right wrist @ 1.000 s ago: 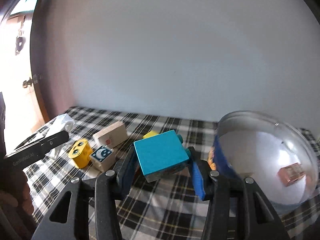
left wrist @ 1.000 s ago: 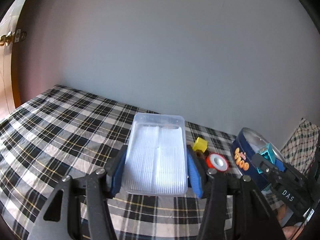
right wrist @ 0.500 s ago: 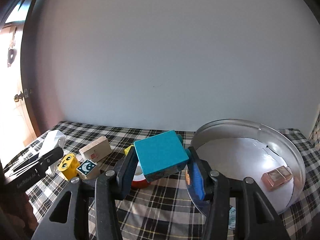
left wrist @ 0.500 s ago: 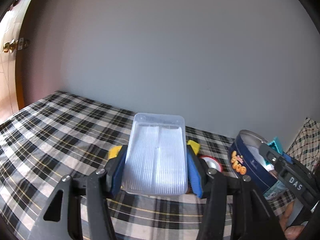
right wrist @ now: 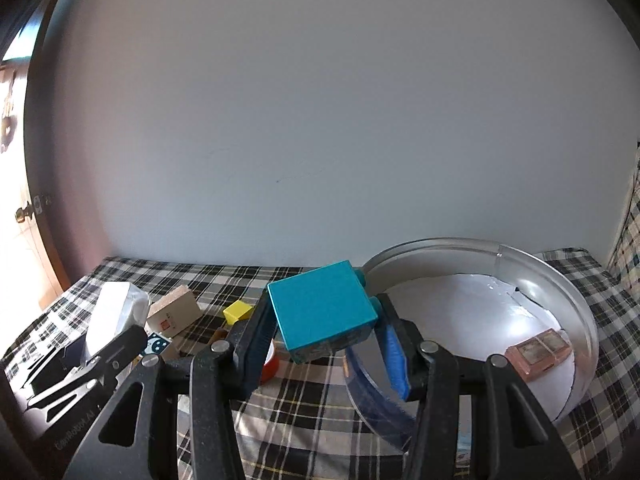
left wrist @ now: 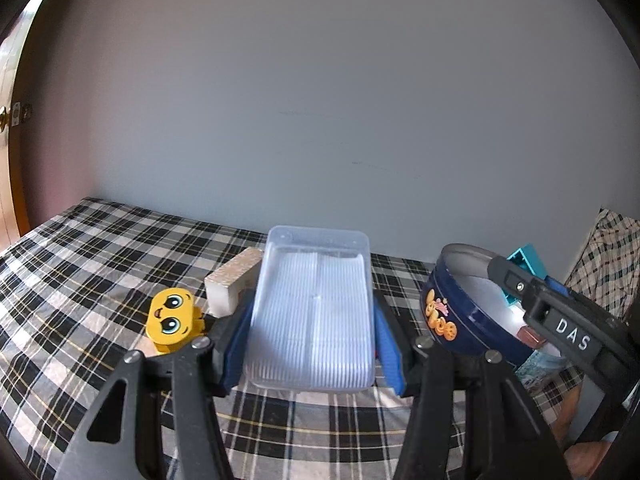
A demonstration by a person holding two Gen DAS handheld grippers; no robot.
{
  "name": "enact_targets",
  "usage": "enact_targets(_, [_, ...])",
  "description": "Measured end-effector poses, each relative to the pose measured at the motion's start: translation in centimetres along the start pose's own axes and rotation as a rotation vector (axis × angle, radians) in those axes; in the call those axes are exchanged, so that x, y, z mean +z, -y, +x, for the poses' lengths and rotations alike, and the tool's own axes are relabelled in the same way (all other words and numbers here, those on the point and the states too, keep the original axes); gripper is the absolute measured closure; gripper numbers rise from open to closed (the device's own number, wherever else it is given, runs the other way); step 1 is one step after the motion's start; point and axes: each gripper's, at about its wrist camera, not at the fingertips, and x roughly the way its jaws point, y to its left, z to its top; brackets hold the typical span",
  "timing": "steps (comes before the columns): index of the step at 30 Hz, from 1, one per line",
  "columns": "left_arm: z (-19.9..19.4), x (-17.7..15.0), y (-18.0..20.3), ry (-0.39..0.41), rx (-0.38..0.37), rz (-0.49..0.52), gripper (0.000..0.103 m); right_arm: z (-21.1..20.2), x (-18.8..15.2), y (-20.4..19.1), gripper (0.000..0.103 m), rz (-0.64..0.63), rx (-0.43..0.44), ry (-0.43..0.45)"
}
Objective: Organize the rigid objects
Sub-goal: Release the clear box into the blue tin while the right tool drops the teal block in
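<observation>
My left gripper is shut on a clear ribbed plastic tray, held above the checked cloth. My right gripper is shut on a teal block, tilted, beside the near rim of the round blue tin. A pink transparent box lies inside the tin. In the left wrist view the tin stands to the right, with the right gripper and the teal block over it. A yellow face block and a wooden block lie left of the tray.
On the cloth in the right wrist view lie a small yellow cube, a wooden block, a moon-print block and a red ring. A grey wall backs the checked surface. A door stands at far left.
My left gripper carried the tray leftward, bringing the yellow face block and wooden block into its view. My right gripper moved the teal block rightward to the tin's rim.
</observation>
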Motion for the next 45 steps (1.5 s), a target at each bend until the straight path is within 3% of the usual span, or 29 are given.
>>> enact_targets(9, [0.7,0.1,1.2,0.002,0.012,0.003,0.049,-0.7,-0.8,2.4,0.051,-0.123,-0.095,0.054])
enact_targets(16, [1.7,0.0,3.5,-0.012,-0.003,0.031,0.049,-0.7,-0.2,5.9,0.051,-0.042,-0.117,0.050])
enact_targets(45, [3.9,0.7,12.4,0.021,-0.115,0.092,0.049,-0.7,1.2,15.3,0.051,0.046,-0.274,0.088])
